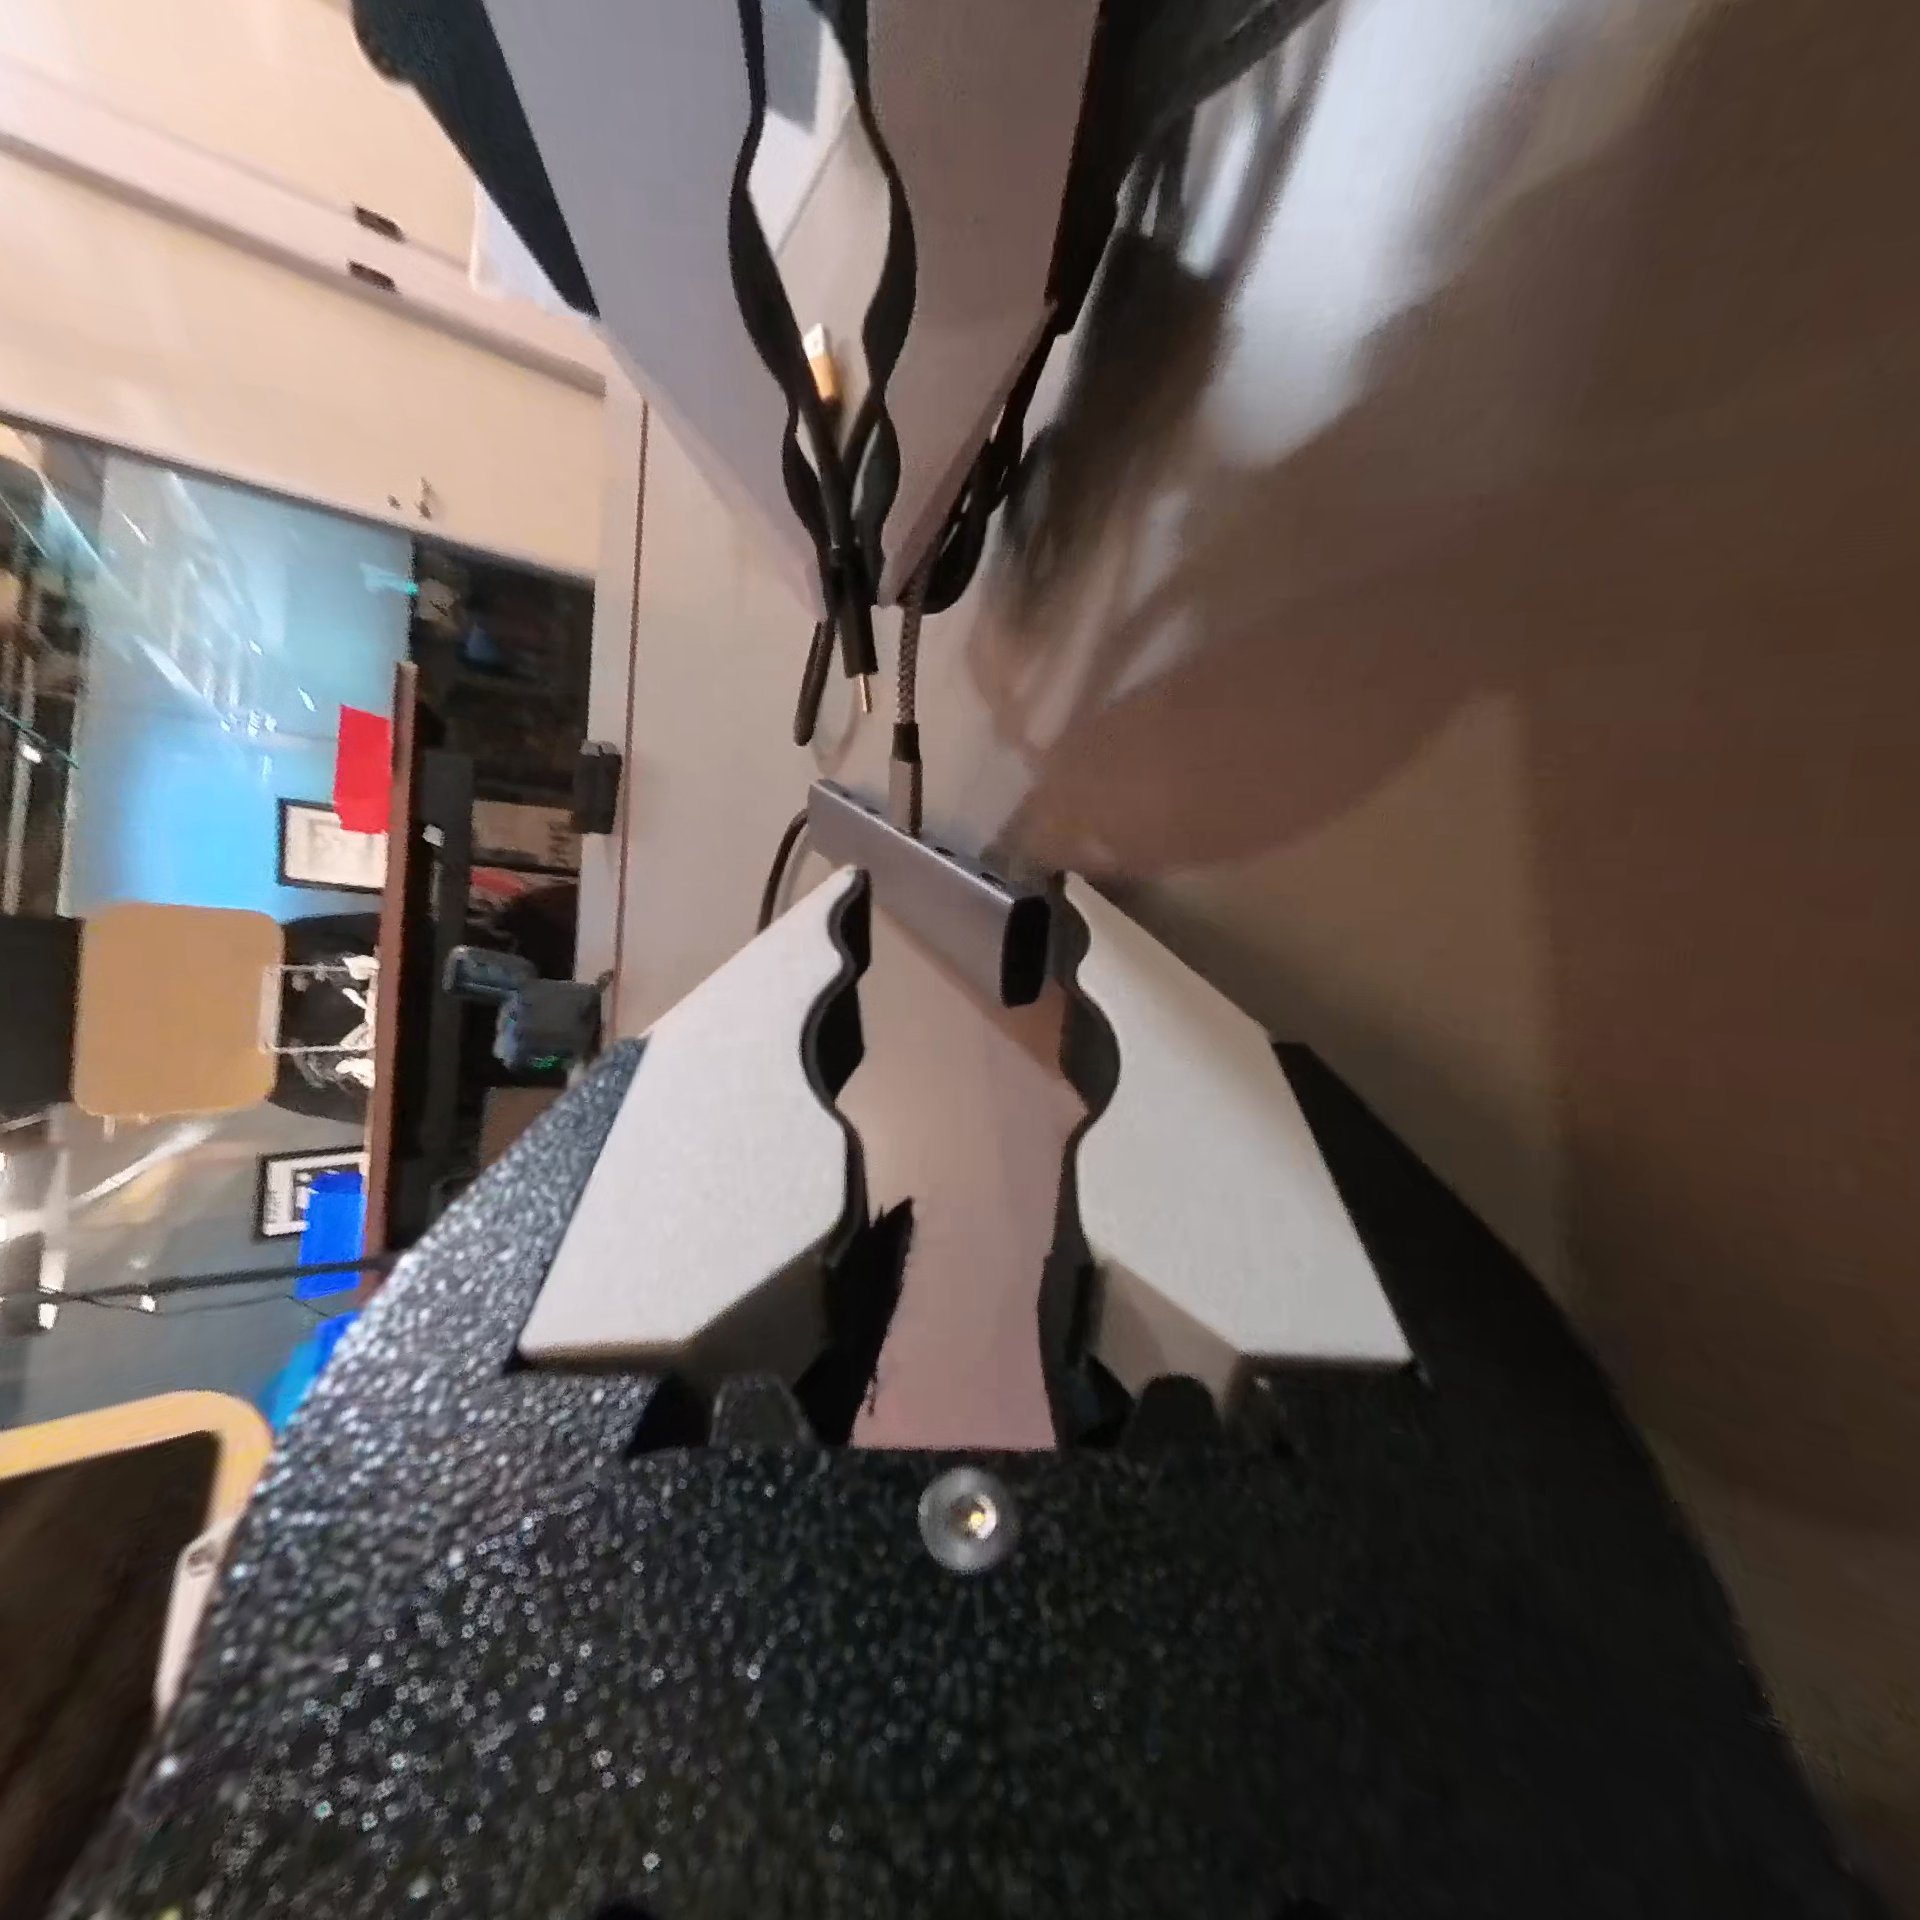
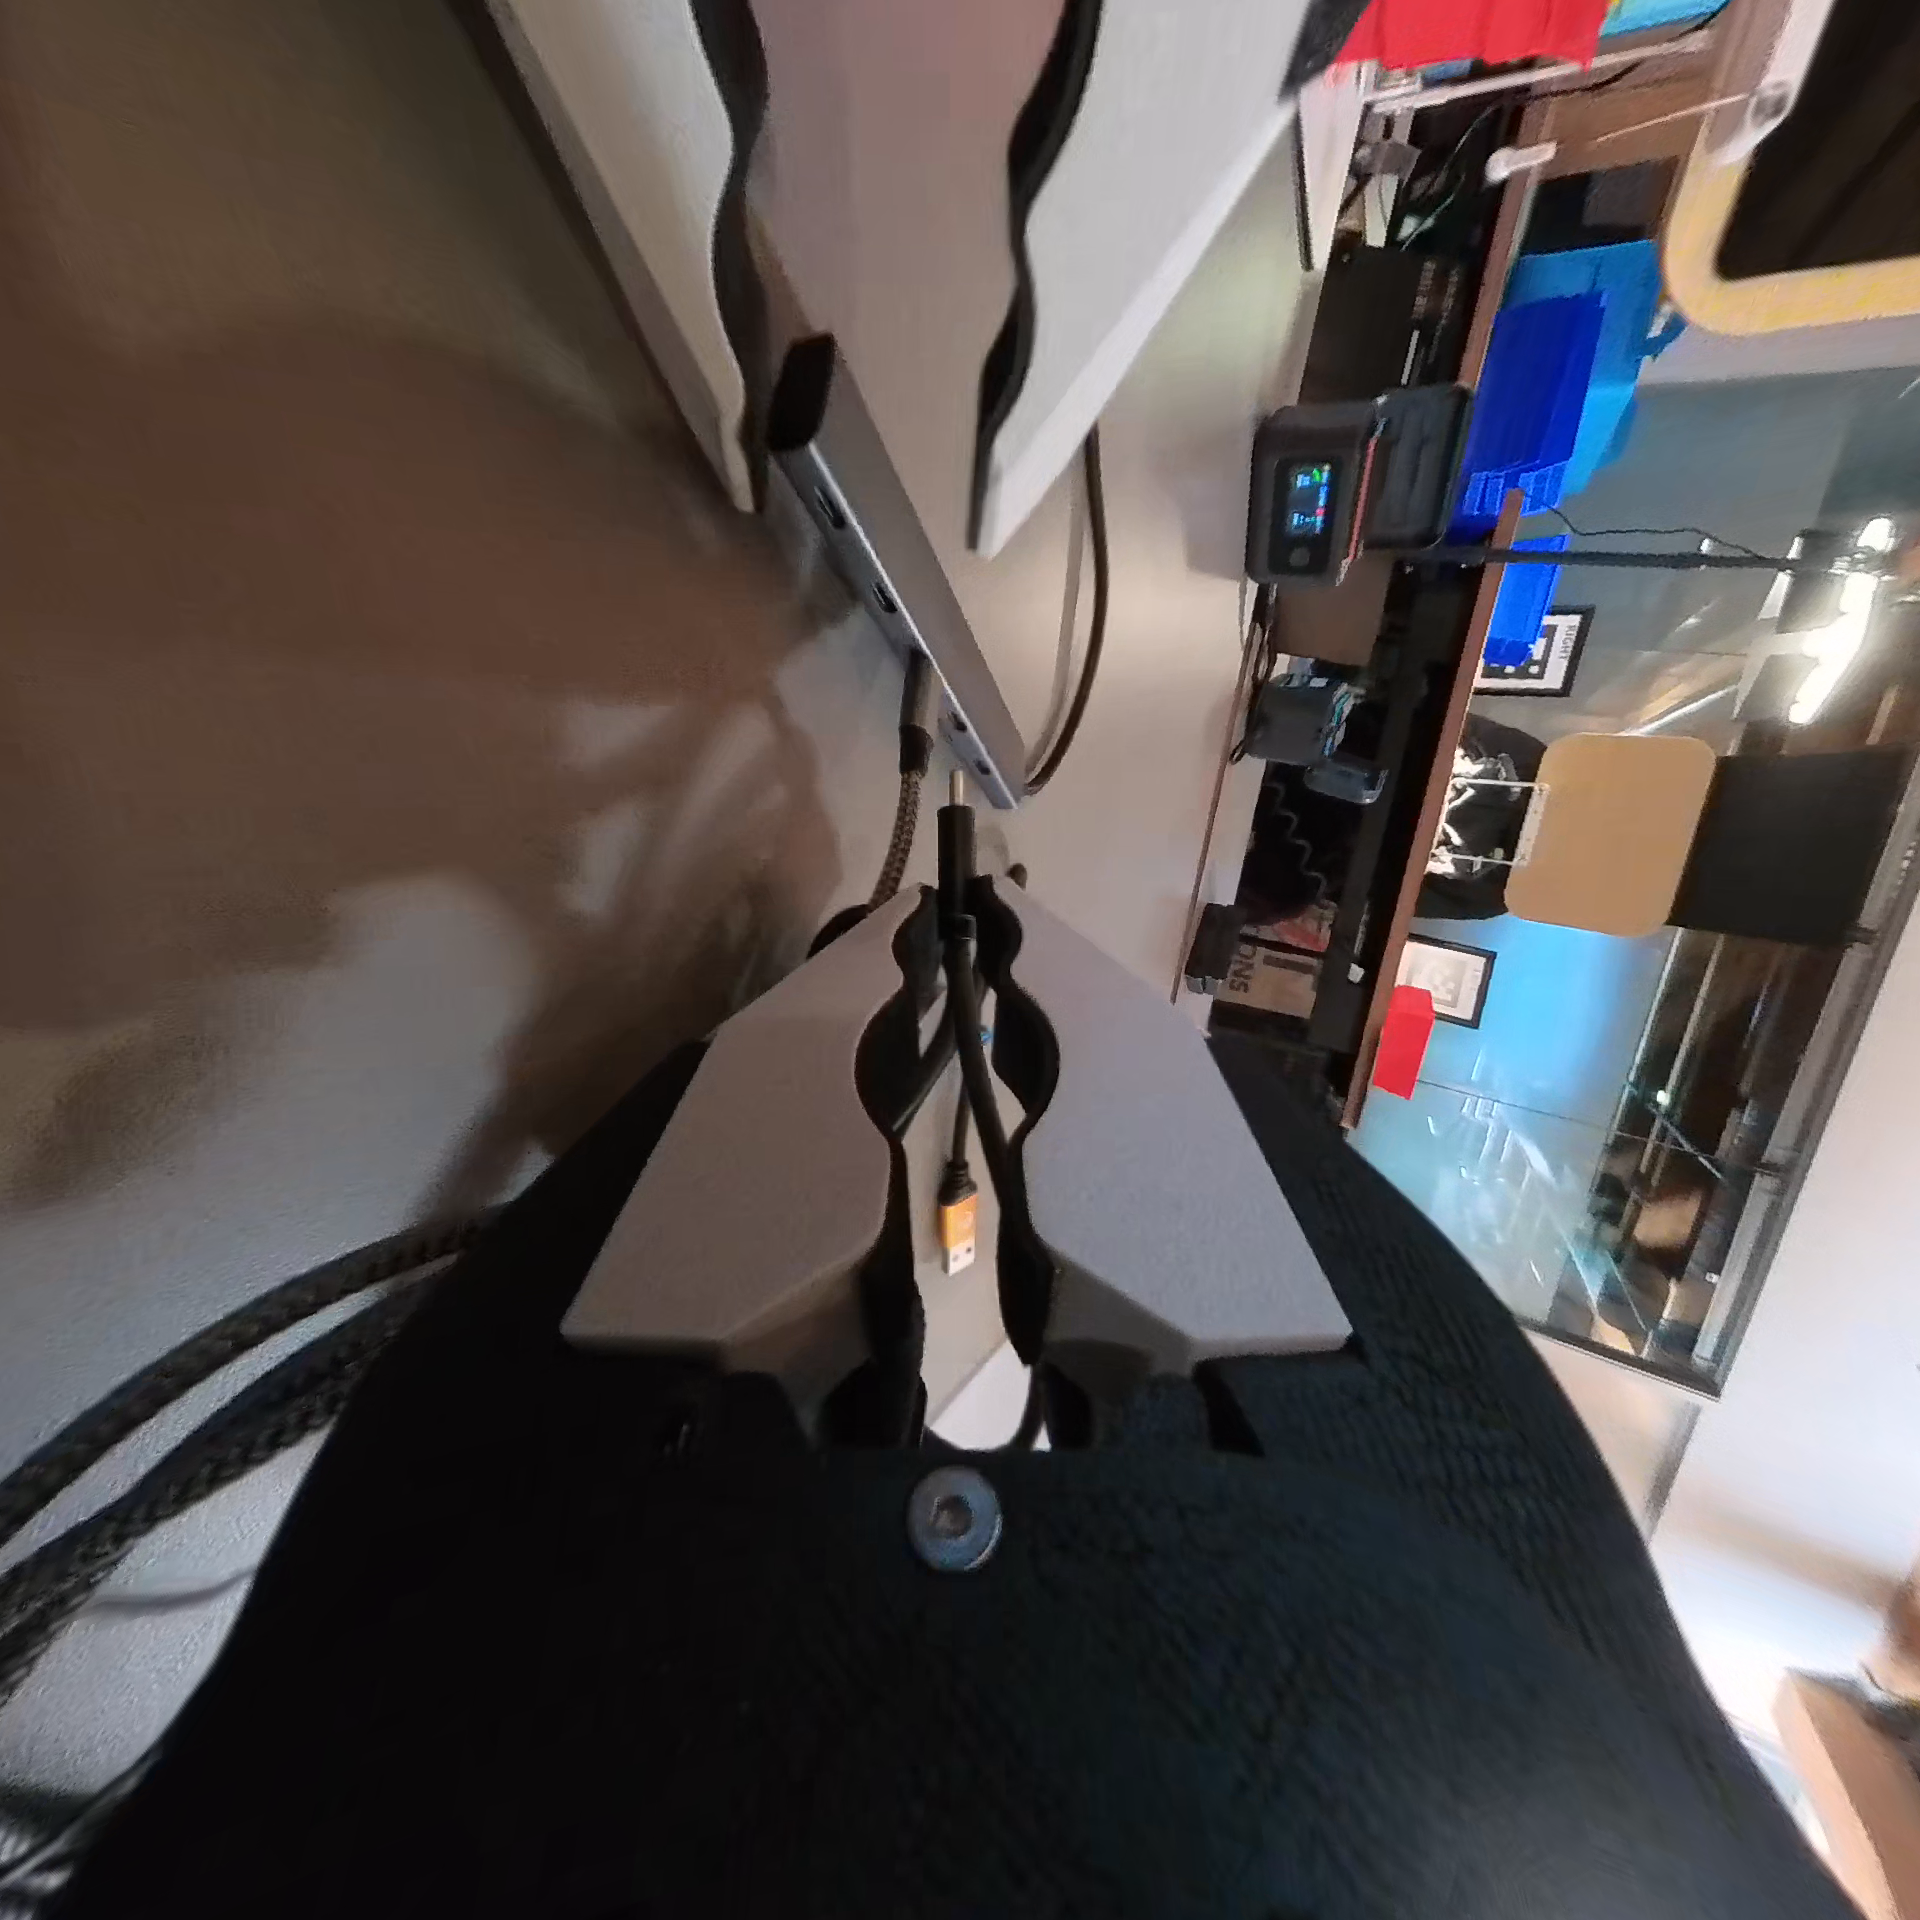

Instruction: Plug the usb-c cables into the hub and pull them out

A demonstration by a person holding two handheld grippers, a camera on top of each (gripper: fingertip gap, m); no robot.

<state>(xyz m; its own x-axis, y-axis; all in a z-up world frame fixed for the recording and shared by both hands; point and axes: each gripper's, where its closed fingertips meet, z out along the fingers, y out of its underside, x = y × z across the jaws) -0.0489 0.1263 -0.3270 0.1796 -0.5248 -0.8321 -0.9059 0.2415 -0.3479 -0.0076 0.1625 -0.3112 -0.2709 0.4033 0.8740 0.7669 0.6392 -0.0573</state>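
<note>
My left gripper (image 1: 961,894) is shut on the near end of the grey metal hub (image 1: 925,847), which lies on the white table. A braided cable (image 1: 906,707) is plugged into the hub's side. My right gripper (image 2: 956,909) is shut on a black cable just behind its USB-C plug (image 2: 958,805). The plug's tip is a short way from the hub's side ports (image 2: 883,597) and not inserted. In the right wrist view the braided plug (image 2: 916,717) sits in a port beside it. The cable's orange USB-A end (image 2: 958,1226) lies between my right fingers.
More braided cable (image 2: 208,1351) runs along the table at the lower left of the right wrist view. A dark cord (image 2: 1081,623) leaves the hub's far end. A shelf with a small screened device (image 2: 1340,488) and blue bins (image 2: 1538,416) stands beyond the table. There is about 6 cm between the tips of the two grippers.
</note>
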